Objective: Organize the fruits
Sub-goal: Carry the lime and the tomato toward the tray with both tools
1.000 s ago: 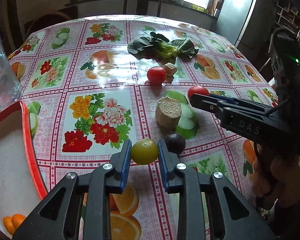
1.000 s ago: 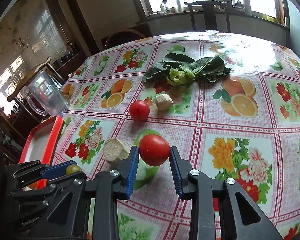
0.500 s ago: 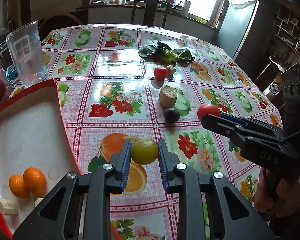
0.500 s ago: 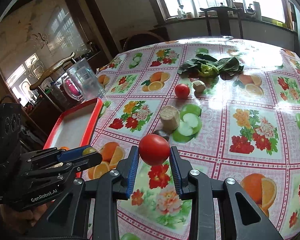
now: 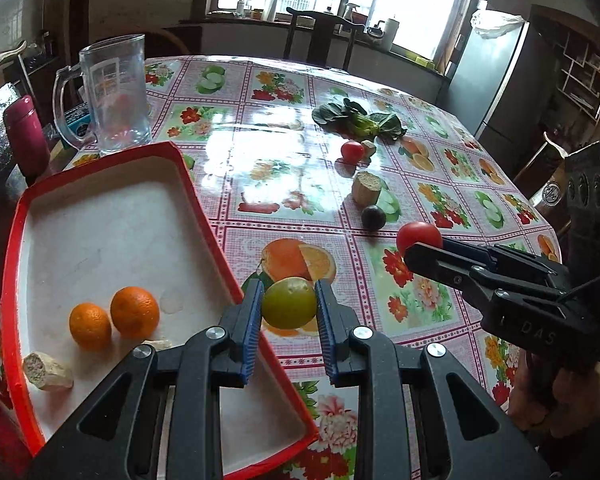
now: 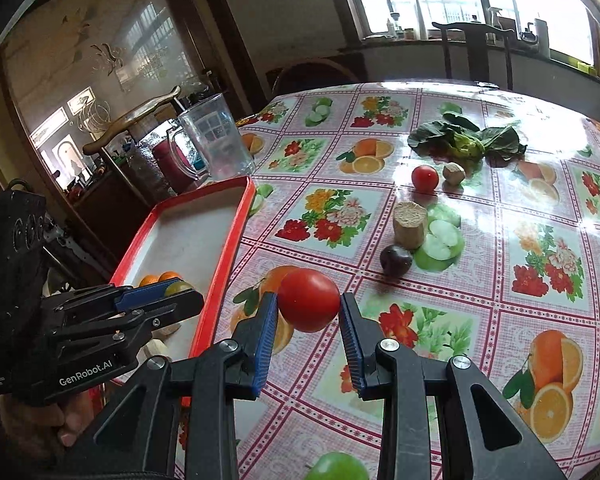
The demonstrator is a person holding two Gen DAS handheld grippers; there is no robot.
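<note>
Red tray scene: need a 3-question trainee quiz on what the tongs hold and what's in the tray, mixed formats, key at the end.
1. True or false: the left tongs are shut on a yellow-green citrus fruit.
2. Multiple choice: what do the right tongs grip? A) dark plum B) red tomato C) orange
3. Fill in: the red tray holds ___ oranges.

Key: 1 true; 2 B, the red tomato, while the dark plum lies on the tablecloth; 3 two, next to a pale cut chunk of something I can't identify.
</note>
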